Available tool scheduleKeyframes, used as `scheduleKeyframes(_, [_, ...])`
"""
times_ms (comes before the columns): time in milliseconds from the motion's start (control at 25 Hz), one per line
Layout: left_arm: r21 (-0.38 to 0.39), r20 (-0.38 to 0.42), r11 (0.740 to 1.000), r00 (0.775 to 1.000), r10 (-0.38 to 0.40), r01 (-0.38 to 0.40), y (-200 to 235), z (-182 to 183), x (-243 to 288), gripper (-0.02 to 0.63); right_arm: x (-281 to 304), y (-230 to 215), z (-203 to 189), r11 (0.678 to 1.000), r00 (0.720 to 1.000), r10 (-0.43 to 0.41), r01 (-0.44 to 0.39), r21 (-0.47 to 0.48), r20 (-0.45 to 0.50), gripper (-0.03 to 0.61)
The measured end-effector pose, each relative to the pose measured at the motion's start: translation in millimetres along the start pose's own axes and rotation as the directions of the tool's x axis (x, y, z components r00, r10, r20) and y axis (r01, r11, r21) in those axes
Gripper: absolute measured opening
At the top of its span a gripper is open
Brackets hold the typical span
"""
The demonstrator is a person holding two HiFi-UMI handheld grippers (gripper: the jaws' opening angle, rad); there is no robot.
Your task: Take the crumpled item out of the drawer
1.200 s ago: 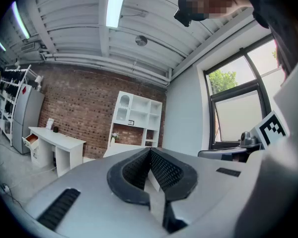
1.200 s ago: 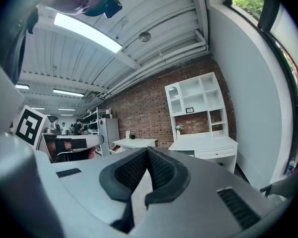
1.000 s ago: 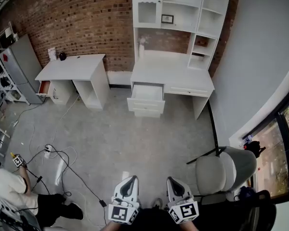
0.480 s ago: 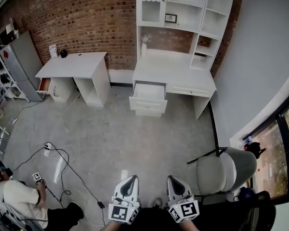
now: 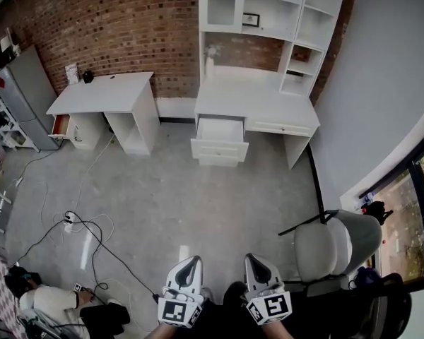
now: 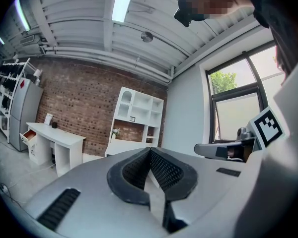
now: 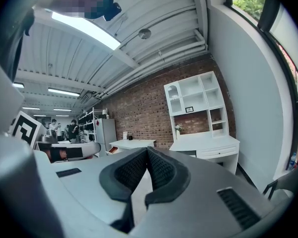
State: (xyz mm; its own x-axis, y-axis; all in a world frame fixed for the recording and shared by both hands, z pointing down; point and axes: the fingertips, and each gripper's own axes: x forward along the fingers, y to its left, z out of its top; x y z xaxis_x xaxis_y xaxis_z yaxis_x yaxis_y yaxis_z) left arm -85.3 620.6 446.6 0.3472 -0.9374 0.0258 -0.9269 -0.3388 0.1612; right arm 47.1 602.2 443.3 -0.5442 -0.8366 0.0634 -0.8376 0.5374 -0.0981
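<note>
Across the room a white desk with a hutch stands against the brick wall. Its left drawer is pulled open; the inside looks pale and I cannot make out any crumpled item in it. My left gripper and right gripper are held low at the bottom of the head view, far from the desk. Both point forward side by side. The left gripper is shut with nothing between its pads, and so is the right gripper. The desk shows far off beyond the right jaws.
A second white desk with a small open drawer stands to the left, beside a grey cabinet. Cables lie on the floor at the left. A grey chair is close on my right. A person sits at the lower left.
The view has shifted slightly toward the hutch desk. The person at the lower left has moved further down and right. Both grippers stay shut and in place.
</note>
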Motion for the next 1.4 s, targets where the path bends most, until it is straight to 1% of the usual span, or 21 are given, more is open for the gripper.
scheduleKeyframes(160, [-0.009, -0.032, 1.000, 0.999, -0.010, 0.009, 12, -10, 27, 0.025, 27, -15, -3, 1.000, 1.000, -0.010, 0.010, 0.015, -0.008, 0.014])
scheduleKeyframes(280, [-0.013, -0.051, 1.000, 0.999, 0.004, -0.005, 27, -18, 61, 0.024, 60, -38, -5, 1.000, 1.000, -0.003, 0.003, 0.019, -0.007, 0.012])
scheduleKeyframes(520, [-0.007, -0.054, 0.999, 0.998, 0.041, -0.042, 59, -13, 163, 0.025, 154, -103, 4, 0.999, 0.999, 0.035, -0.035, -0.001, -0.001, 0.014])
scheduleKeyframes(720, [-0.025, -0.037, 0.996, 0.996, 0.081, -0.082, 78, 12, 267, 0.025, 238, -171, 24, 0.997, 0.997, 0.079, -0.080, -0.010, -0.015, 0.014])
scheduleKeyframes(840, [-0.026, -0.037, 0.994, 0.993, 0.108, -0.109, 89, 23, 312, 0.025, 281, -200, 37, 0.993, 0.993, 0.112, -0.112, -0.022, -0.026, 0.014])
scheduleKeyframes(960, [-0.026, -0.044, 0.991, 0.990, 0.132, -0.133, 105, 25, 355, 0.023, 321, -228, 46, 0.991, 0.991, 0.130, -0.131, -0.033, -0.026, 0.012])
scheduleKeyframes(1080, [-0.037, -0.063, 0.989, 0.988, 0.144, -0.146, 116, 24, 390, 0.025, 351, -251, 43, 0.991, 0.990, 0.131, -0.132, -0.014, -0.044, 0.012])
scheduleKeyframes(1160, [-0.031, -0.066, 0.989, 0.987, 0.144, -0.146, 127, 24, 414, 0.025, 371, -263, 41, 0.992, 0.991, 0.125, -0.125, -0.002, -0.053, 0.014])
scheduleKeyframes(1400, [-0.042, -0.078, 0.992, 0.991, 0.112, -0.115, 172, 17, 497, 0.025, 445, -301, 34, 0.996, 0.994, 0.090, -0.090, 0.001, -0.067, 0.014])
